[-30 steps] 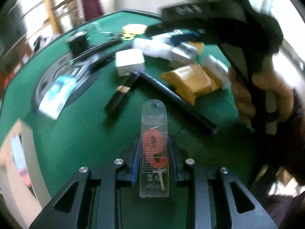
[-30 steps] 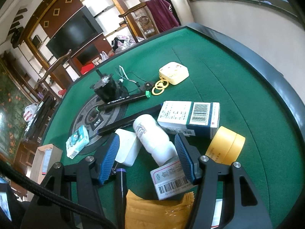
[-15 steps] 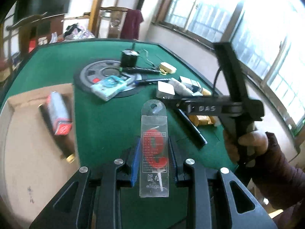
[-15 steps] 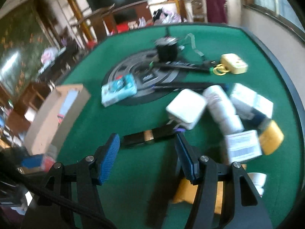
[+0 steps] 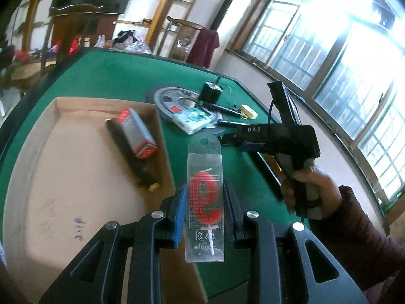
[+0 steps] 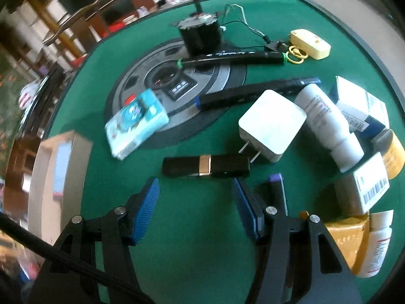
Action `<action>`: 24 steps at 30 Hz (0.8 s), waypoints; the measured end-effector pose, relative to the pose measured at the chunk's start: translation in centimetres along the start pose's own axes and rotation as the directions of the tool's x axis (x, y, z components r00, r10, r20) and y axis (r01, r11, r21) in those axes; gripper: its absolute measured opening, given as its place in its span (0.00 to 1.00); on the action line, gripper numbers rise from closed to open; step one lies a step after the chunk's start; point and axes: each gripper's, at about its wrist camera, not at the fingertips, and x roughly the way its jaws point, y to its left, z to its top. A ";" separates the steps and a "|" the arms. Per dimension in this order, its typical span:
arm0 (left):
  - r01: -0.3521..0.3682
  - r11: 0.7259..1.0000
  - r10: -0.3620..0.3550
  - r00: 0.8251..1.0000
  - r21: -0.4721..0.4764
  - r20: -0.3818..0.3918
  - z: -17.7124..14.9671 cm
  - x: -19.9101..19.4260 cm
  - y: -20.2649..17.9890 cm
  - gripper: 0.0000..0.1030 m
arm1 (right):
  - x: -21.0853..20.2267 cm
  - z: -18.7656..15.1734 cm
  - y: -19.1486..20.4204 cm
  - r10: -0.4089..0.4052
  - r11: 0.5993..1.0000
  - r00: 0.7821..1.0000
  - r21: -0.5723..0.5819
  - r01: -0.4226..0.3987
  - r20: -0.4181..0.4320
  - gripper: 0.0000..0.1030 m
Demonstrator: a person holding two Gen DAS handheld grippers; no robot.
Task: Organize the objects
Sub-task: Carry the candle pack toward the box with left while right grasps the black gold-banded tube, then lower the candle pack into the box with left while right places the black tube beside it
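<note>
Green felt table [image 6: 192, 228] by bright windows [image 5: 341, 50]; left gripper [image 5: 204, 209] clenches a candle packet [image 5: 205, 202], right gripper [image 6: 196, 207] gapes empty.

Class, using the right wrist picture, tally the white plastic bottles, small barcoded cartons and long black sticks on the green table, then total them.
White plastic bottles: 2
Small barcoded cartons: 2
Long black sticks: 4
Total: 8

Bare worktop [image 6: 202, 228] lies between the right tongs [image 6: 196, 206]; a black stick [image 6: 205, 167] and charger [image 6: 272, 124] block ahead.
</note>
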 end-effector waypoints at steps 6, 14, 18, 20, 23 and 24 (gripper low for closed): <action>0.007 1.000 -0.006 0.999 -0.010 0.046 -0.3 -2.4 1.8 0.23 | -2.3 1.7 0.4 0.003 1.000 0.996 -0.015 -0.002 0.089 0.57; 0.018 0.998 -0.015 0.998 -0.061 0.055 -0.8 -3.2 3.9 0.23 | 0.8 3.4 2.8 0.043 0.941 0.998 -0.334 -0.058 -0.050 0.57; 0.009 0.998 -0.006 0.999 -0.064 0.052 -1.0 -3.3 4.2 0.23 | 2.1 2.7 2.3 0.031 0.939 0.993 -0.337 -0.069 -0.116 0.57; 0.005 0.998 -0.001 0.999 -0.070 0.047 -0.9 -3.3 4.5 0.23 | 1.8 2.0 2.3 0.034 0.932 0.993 -0.355 -0.072 -0.112 0.57; -0.002 0.996 0.006 0.999 -0.085 0.041 -0.7 -3.0 4.9 0.23 | 1.3 0.7 2.4 0.001 0.921 0.996 -0.387 -0.036 -0.089 0.55; -0.006 0.996 0.009 0.999 -0.088 0.040 -0.6 -3.0 4.9 0.23 | 1.2 0.2 2.6 -0.039 0.913 0.997 -0.408 0.009 -0.065 0.46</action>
